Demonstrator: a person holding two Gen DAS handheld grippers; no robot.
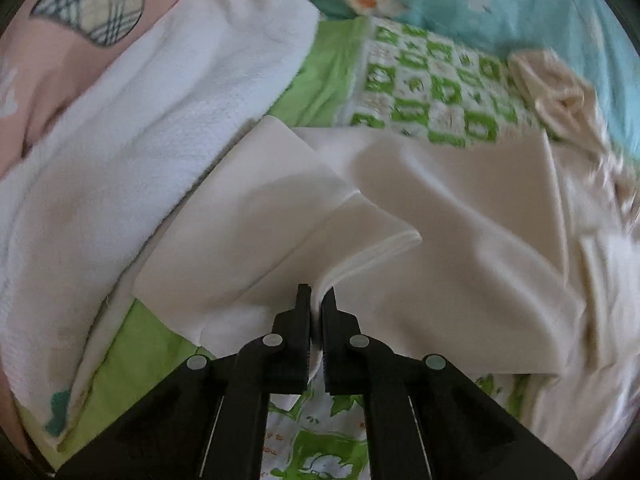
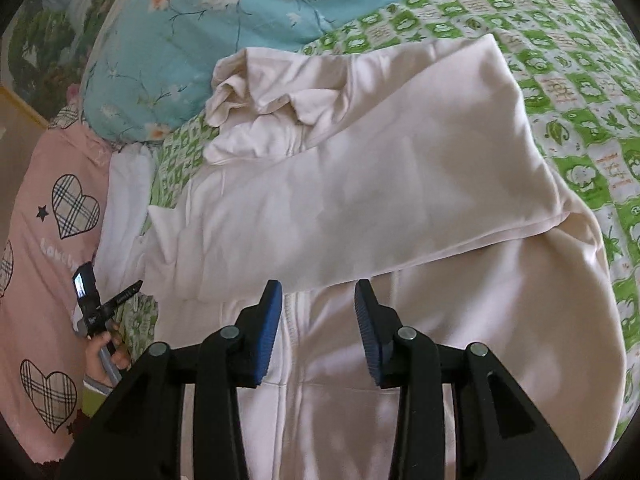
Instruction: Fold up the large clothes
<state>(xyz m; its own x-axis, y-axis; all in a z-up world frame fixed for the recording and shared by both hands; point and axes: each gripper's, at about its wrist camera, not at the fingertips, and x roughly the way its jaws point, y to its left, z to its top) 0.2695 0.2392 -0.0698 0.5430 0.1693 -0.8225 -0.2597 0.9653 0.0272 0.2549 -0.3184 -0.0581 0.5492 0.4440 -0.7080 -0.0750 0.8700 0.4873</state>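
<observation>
Pale pink zip-front cotton garment [image 2: 360, 184] on green-checked bed [image 2: 580, 92]: left gripper [image 1: 316, 296] clamped on cuff; right gripper [image 2: 318, 292] fingers apart, empty. Carry sleeve across flat.

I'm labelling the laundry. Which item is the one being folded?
On the green checked sheet, below the blue floral quilt, lies a pale pink zip jacket. Unlike the fluffy white towel beside it, it is smooth, with its sleeve folded across.

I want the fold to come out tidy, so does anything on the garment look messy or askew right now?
Yes. The hood at the top of the pale pink hoodie is bunched and crumpled rather than laid flat. The sleeve lies folded across the body at a slant, not squared with the zipper.
</observation>
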